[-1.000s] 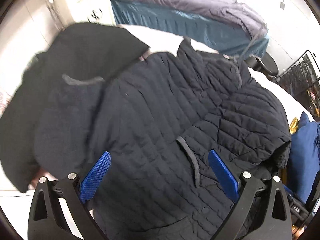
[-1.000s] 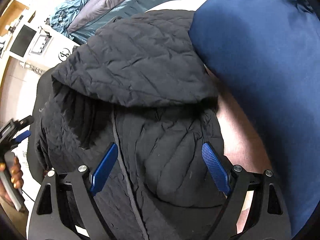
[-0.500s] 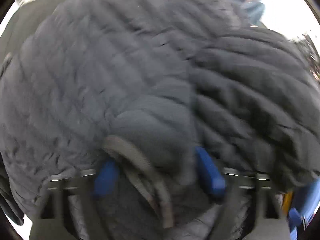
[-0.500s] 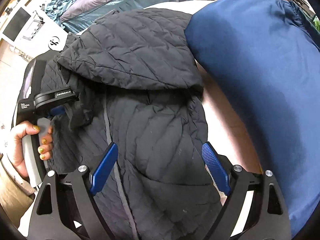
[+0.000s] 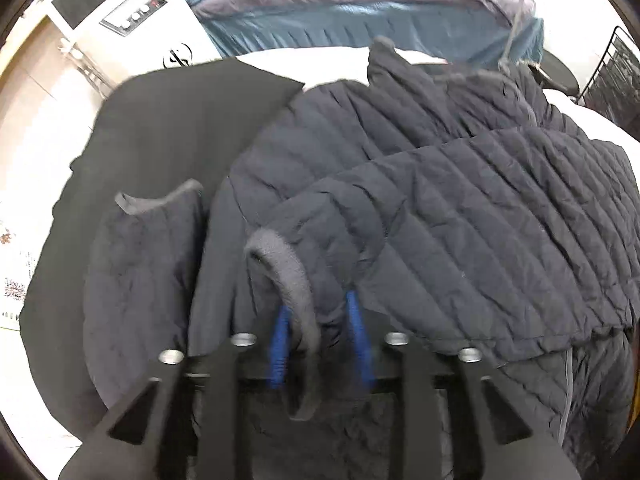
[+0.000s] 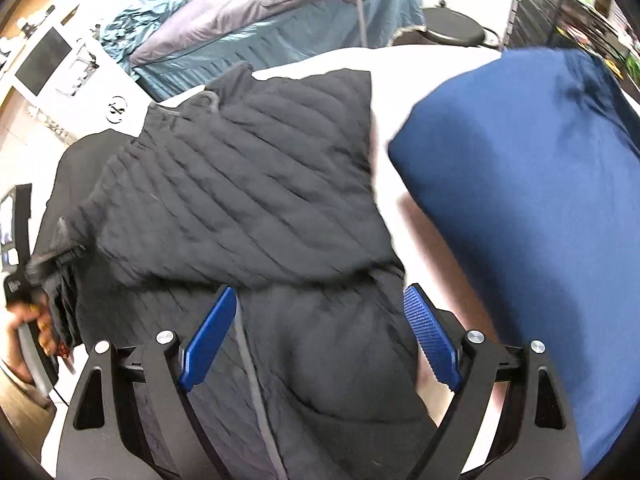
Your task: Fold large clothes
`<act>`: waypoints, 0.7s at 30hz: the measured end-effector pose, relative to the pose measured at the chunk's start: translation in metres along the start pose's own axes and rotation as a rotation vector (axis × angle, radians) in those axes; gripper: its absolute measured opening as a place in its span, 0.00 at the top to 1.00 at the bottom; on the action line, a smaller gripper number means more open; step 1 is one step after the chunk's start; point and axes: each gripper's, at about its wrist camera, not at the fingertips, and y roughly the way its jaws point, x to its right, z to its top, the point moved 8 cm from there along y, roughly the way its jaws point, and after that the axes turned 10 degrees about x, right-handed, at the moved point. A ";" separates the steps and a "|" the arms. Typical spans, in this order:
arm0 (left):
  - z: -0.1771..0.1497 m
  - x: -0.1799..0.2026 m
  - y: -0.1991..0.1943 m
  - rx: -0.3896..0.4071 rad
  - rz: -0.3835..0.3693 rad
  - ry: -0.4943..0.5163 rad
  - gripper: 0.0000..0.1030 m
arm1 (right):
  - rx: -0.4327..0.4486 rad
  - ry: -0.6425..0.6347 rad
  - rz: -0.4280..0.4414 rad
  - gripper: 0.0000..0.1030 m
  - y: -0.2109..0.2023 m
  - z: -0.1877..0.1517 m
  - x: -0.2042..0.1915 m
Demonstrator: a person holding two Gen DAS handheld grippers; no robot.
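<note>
Left wrist view: mounted behind the left gripper (image 5: 318,344), aimed steeply down along its fingers, very close to the quilted jacket (image 5: 460,208), which fills most of the frame. Right wrist view: mounted behind the right gripper (image 6: 320,340), also angled down, slightly farther off, over the jacket's lower part beside a blue pillow (image 6: 520,200). Both views share the jacket, the white bed (image 5: 320,56) and the teal bedding (image 6: 280,40) beyond. The right view also takes in the left gripper at its left edge.

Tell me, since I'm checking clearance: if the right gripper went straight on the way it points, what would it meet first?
Most likely the dark quilted jacket lying under the open right gripper, not the blue pillow beside it; depth is unclear.
</note>
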 end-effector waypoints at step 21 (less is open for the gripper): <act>-0.028 0.121 0.044 -0.113 -0.106 0.180 0.05 | -0.179 -0.283 -0.036 0.10 0.128 -0.010 -0.015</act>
